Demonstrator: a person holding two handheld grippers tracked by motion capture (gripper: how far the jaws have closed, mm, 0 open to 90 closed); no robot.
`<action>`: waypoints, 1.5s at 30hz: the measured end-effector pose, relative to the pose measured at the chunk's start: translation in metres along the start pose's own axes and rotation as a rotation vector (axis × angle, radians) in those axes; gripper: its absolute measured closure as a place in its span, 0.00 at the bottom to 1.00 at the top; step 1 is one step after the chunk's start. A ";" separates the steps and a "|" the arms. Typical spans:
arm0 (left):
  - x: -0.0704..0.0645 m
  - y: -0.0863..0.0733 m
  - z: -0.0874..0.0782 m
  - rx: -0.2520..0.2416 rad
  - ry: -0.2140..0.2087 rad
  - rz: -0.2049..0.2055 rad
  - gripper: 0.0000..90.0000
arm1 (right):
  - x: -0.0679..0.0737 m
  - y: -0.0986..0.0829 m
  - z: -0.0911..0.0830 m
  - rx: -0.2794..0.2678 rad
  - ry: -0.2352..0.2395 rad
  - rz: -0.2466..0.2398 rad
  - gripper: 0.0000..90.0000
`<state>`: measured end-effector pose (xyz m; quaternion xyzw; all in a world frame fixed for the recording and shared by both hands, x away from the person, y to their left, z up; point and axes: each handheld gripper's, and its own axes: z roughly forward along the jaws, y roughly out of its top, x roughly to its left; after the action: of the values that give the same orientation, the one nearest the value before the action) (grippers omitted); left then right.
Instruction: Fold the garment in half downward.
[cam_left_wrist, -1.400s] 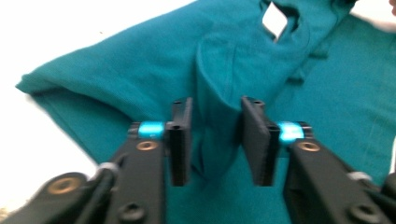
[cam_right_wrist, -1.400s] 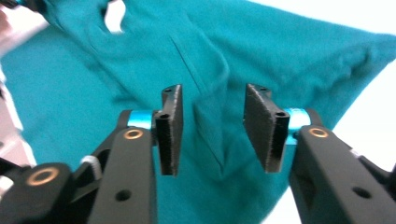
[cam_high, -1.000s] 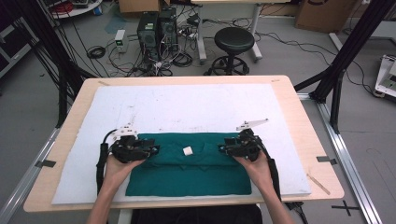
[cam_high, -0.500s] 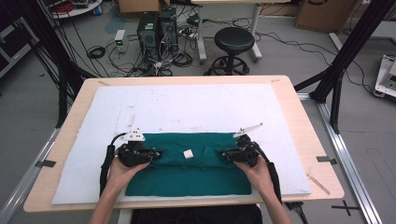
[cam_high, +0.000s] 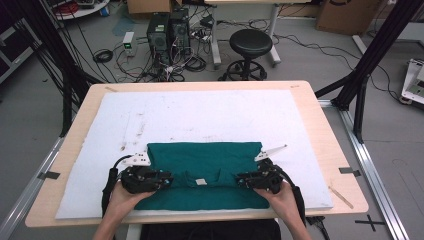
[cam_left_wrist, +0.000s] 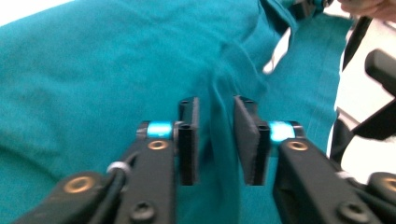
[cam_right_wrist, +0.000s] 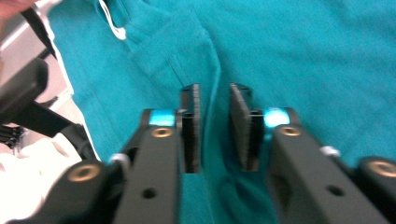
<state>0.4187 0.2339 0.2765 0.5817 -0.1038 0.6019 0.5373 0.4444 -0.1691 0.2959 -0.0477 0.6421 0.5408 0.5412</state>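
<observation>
High view: both grippers sit on the shirt (cam_high: 205, 172), either side of its white tag (cam_high: 201, 182). Left gripper (cam_left_wrist: 215, 140) and right gripper (cam_right_wrist: 214, 128) stand slightly parted over raised folds, not yet pinching. I'd close both evenly, then lift together.

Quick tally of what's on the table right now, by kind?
Teal garment: 1
White label on the garment: 1
White pad under it: 1
Tongs: 2, left and right
Total: 5
</observation>
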 end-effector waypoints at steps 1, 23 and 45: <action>-0.001 0.003 0.002 -0.005 -0.005 0.003 0.73 | 0.001 0.003 0.001 -0.006 0.003 -0.004 0.73; -0.036 -0.014 -0.002 0.026 -0.080 0.100 0.95 | 0.032 -0.012 -0.001 0.004 0.100 -0.093 1.00; -0.040 -0.008 0.015 -0.015 0.134 0.122 0.47 | 0.038 -0.002 0.007 -0.101 -0.125 -0.041 0.38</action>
<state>0.4235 0.2046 0.2443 0.5287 -0.1072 0.6703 0.5095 0.4343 -0.1449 0.2671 -0.0540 0.5779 0.5631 0.5882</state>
